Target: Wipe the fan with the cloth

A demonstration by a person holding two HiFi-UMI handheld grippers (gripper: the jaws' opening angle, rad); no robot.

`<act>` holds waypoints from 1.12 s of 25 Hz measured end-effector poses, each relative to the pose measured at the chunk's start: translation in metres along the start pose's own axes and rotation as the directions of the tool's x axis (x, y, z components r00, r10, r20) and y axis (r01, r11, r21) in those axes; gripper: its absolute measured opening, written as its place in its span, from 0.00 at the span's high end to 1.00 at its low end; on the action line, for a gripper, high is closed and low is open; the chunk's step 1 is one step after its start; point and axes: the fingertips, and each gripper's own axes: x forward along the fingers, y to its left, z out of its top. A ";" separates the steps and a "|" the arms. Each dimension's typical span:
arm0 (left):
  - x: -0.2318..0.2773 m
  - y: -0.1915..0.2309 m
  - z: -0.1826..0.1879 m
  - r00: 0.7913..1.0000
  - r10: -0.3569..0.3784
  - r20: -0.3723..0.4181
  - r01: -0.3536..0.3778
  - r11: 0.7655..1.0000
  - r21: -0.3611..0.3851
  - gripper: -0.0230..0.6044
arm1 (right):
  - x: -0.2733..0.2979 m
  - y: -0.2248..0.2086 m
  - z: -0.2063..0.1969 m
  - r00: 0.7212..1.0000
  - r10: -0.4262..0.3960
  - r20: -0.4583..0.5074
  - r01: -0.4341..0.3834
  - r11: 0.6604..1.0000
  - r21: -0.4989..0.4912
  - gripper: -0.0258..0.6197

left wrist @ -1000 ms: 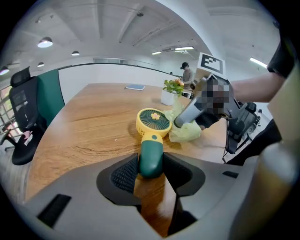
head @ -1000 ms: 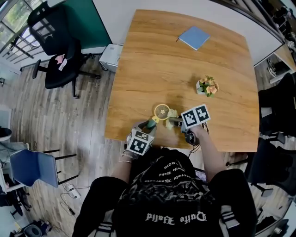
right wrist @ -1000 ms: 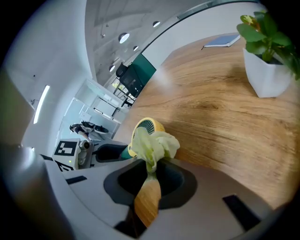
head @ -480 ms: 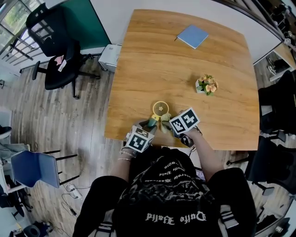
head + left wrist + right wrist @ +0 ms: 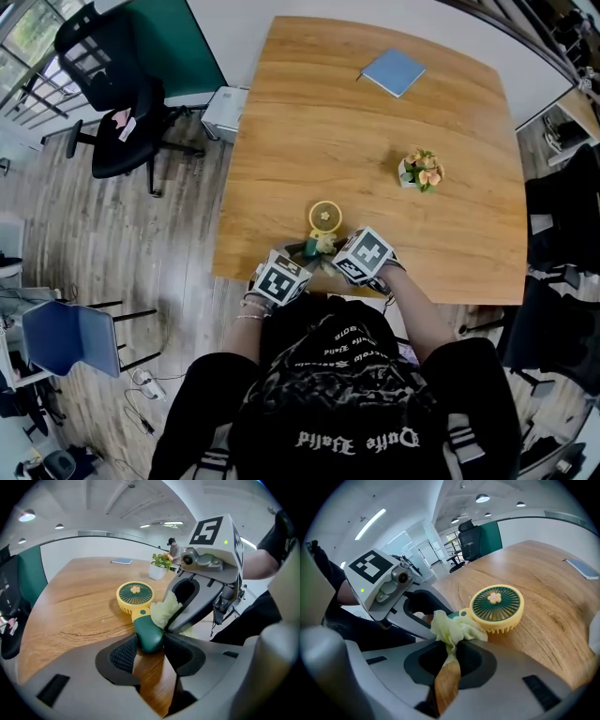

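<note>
In the head view, you stand at the near edge of the table (image 5: 375, 131). The fan (image 5: 325, 217) lies on it just in front of you, with its round yellow head pointing away from you. Your left gripper (image 5: 307, 250) and your right gripper (image 5: 331, 249) meet just behind that head, and the cloth (image 5: 325, 244) is between them.

In the left gripper view, your jaws are clamped on the dark green handle (image 5: 149, 635) of the fan. They have just opened a little further, but both pads press on it. The pale yellow-green cloth (image 5: 165, 612) touches the upper end of the handle, just below the head.

In the right gripper view, your jaws are closed on a thin tail of the cloth (image 5: 454, 627). Its bunched part rests against the neck, where the handle joins the head. The green grille, with the small flower in its middle, is uncovered.

I judge that the wiping is under way and is now at the neck. The grille face and the yellow rim probably remain for you to wipe. No dirt shows, so I cannot tell which parts are already clean.
</note>
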 end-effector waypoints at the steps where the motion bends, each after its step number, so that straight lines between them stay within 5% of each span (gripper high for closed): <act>1: 0.000 0.000 0.000 1.000 -0.006 0.001 0.006 1.000 0.010 0.65 | 0.001 0.001 -0.002 1.000 0.007 -0.007 -0.007 1.000 -0.008 0.87; 7: 0.000 -0.007 -0.003 0.998 -0.066 -0.017 0.067 0.996 0.066 0.60 | 0.001 0.016 -0.017 0.986 0.130 -0.103 -0.133 0.991 -0.024 0.87; 12: -0.001 -0.014 0.005 0.993 -0.119 0.006 0.119 0.993 -0.004 0.49 | -0.019 0.011 -0.036 0.989 0.131 -0.065 -0.129 0.991 0.025 0.86; 16: 0.004 0.003 0.025 0.999 0.002 0.044 0.000 0.999 -0.046 0.49 | -0.039 -0.001 -0.044 0.998 0.053 0.029 -0.056 0.995 0.085 0.86; 19: 0.015 0.019 0.034 0.994 0.111 -0.012 -0.111 0.993 -0.042 0.49 | -0.050 -0.007 -0.045 0.995 0.006 0.098 -0.019 0.991 0.131 0.86; 24: 0.028 0.023 0.041 0.977 0.181 -0.113 -0.194 0.974 -0.114 0.52 | -0.059 -0.011 -0.043 0.979 -0.055 0.196 0.017 0.982 0.189 0.86; 28: 0.029 0.032 0.042 0.958 0.246 -0.148 -0.269 0.949 -0.162 0.64 | -0.064 -0.017 -0.039 0.962 -0.099 0.254 0.042 0.975 0.219 0.86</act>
